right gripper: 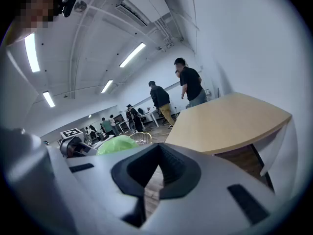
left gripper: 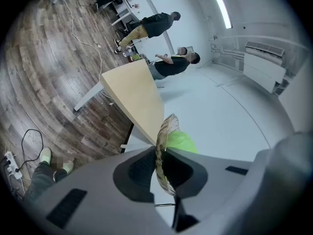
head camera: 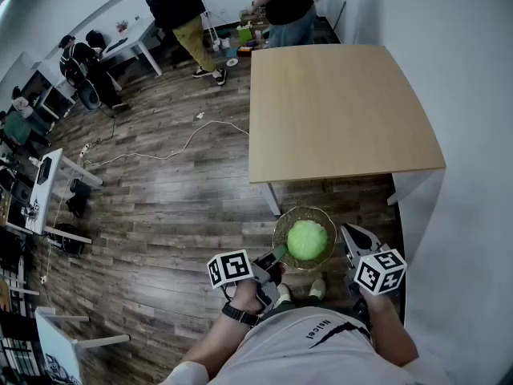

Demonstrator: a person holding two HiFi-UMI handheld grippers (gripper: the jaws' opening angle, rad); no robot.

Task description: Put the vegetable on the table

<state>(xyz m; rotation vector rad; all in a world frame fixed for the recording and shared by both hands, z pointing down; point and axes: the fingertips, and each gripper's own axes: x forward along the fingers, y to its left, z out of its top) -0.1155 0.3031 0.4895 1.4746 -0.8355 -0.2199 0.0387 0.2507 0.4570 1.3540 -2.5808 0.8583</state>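
Mid-carry. Pinching the rim of a clear glass bowl (head camera: 281,225) with the left gripper (left gripper: 162,164), jaws narrow on the edge of the glass. Carrying the green vegetable (head camera: 307,240) inside that bowl, in the air close to the body, above the wood floor (head camera: 168,207) and just short of the near edge of the worktop (head camera: 337,111). Holding the right gripper (head camera: 351,237) just beside the bowl's other side — closed on nothing, apparently clear of the glass. Not yet over the worktop, so judged as transport, with placement to come. Next, probably: forward and up past the near edge, bowl level against a roll-out, then down well in from the edge before easing the pinch. Worth watching the one-sided rim grip — prone to tipping; perhaps steadying the far rim with the right gripper.
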